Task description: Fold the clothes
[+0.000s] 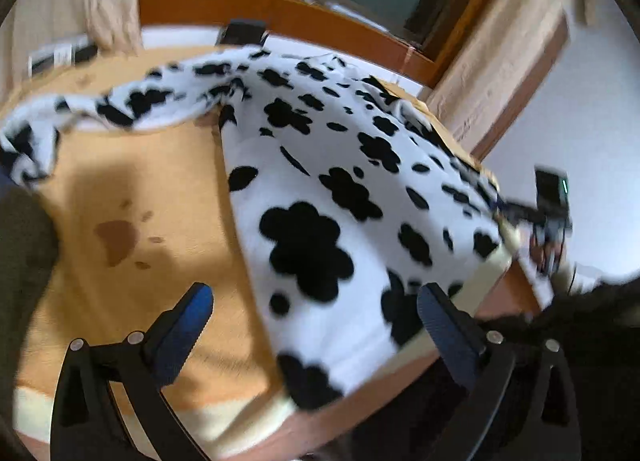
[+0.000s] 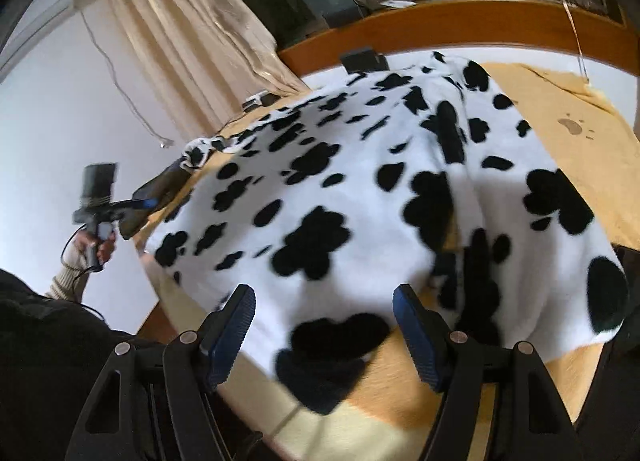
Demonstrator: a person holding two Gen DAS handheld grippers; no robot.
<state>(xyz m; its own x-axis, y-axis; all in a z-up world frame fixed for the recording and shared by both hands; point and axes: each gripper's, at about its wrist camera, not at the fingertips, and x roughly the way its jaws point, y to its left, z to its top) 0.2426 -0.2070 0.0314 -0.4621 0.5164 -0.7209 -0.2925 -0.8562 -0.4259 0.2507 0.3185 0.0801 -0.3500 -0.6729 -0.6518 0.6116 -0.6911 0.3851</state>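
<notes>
One garment (image 1: 320,189), cow-spotted, lies spread over the yellow blanket (image 1: 140,181) on the bed, one sleeve flung far left. No fold shows yet. Left gripper (image 1: 316,313) and right gripper (image 2: 324,317) hover wide open, empty, over its near hem.

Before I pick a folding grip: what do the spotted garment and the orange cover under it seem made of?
Spotted garment: looks like thick plush fleece, matte, soft rounded folds, blurry-edged black patches. Orange cover: seems a short-pile blanket or towel, matte, with brown paw prints; blur leaves the weave unclear.
</notes>
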